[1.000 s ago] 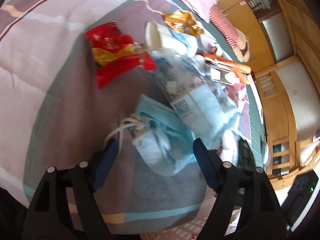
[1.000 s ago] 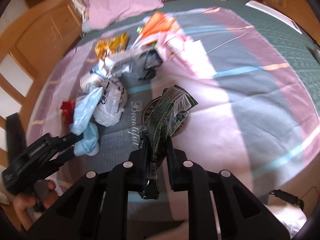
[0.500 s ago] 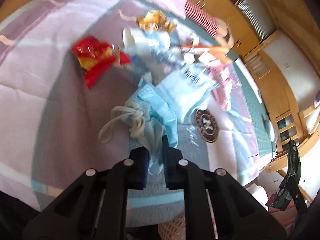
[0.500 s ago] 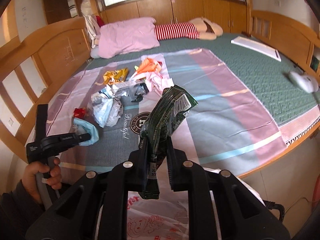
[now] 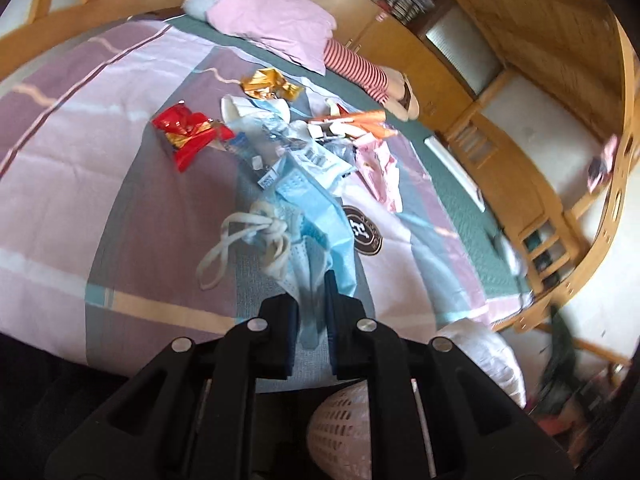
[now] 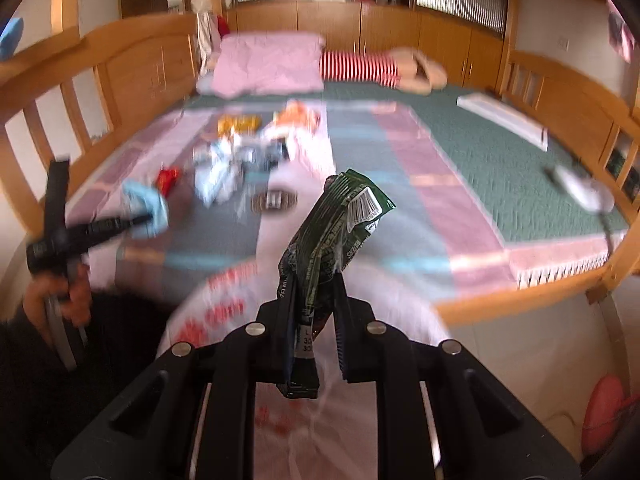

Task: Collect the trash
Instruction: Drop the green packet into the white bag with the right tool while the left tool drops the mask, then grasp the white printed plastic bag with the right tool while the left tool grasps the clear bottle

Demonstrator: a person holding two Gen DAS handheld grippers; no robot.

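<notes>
Left wrist view: the left gripper (image 5: 311, 300) has its two dark fingers pressed onto a crumpled light-blue disposable face mask (image 5: 316, 236), pinching its lower edge. The mask's white elastic ear loops (image 5: 240, 240) trail to the left over the striped pink, grey and mauve bedsheet (image 5: 80, 184). Beyond the mask lies the rest of the litter: a red and yellow foil snack wrapper (image 5: 188, 136), a white paper cup on its side (image 5: 236, 108), a gold crinkled wrapper (image 5: 268, 82), a heap of clear and pale-blue plastic packaging (image 5: 296, 156), an orange wrapper (image 5: 360, 122) and a pink plastic bag (image 5: 380, 168). A round dark brown emblem printed on the sheet (image 5: 362, 230) sits just right of the mask. A pink pillow (image 5: 276, 28) lies at the head of the bed. Below the fingers, a pale perforated plastic basket (image 5: 344, 432) shows at the bed's edge.

Right wrist view: the right gripper (image 6: 314, 312) clamps a crumpled dark green foil snack packet with a white barcode (image 6: 336, 232), which stands up out of the jaws clear of the bed. Under it spreads a white plastic bag with red print (image 6: 224, 312), blurred. At left, the other gripper (image 6: 136, 220) is seen holding the blue mask above the sheet, held by a hand (image 6: 60, 296). The litter pile lies well beyond, in front of the wooden headboard (image 6: 132, 68).
</notes>
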